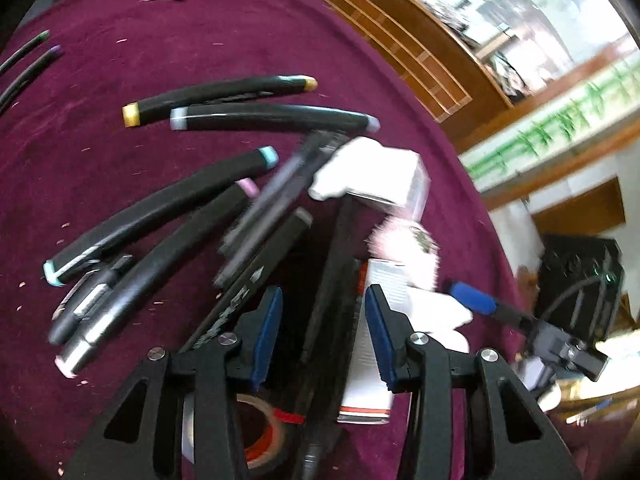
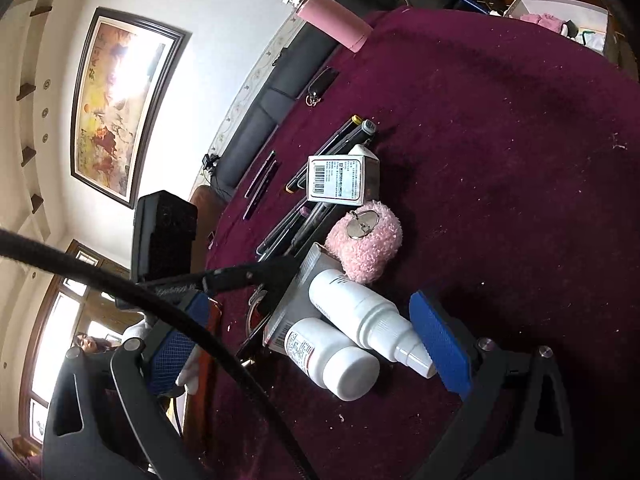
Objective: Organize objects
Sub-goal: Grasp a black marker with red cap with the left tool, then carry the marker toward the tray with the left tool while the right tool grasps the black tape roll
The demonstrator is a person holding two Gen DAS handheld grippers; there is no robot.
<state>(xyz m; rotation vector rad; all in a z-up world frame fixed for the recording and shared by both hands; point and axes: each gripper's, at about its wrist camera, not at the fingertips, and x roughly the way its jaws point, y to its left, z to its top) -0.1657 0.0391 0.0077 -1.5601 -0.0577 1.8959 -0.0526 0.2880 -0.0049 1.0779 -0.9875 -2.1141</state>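
At the near edge of the bench, maroon cloth cover:

1. L tongs: angled steeply down, blue pads set narrow. A dark upright strip stands between the pads. Frame is blurred; cannot tell whether the pads press on it or stand just clear.
2. Directly below the L tongs: tape roll, lying flat, partly hidden by the fingers. Just R of the strip: white carton w/ a red band at its near end.
3. R tongs: spread wide, nothing pinched. Between the fingers lie a white pill bottle and a white spray bottle, both on their sides and touching each other. Spray nozzle tip sits just beside the R pad; contact unclear.
4. Beyond the bottles: pink fluffy ball w/ a metal ring on top, touching the spray bottle's base. Behind it, a white box w/ a barcode label, upright.
5. L of the box, per L wrist view: black markers, loose and fanned out, approx. side by side. Gold-capped marker and grey-capped marker farthest out; blue-capped marker and pink-capped marker nearer. One further marker beside the box is too blurred to ID.
6. Far edge of the bench: pink flask and black key fob, well apart from the main group.
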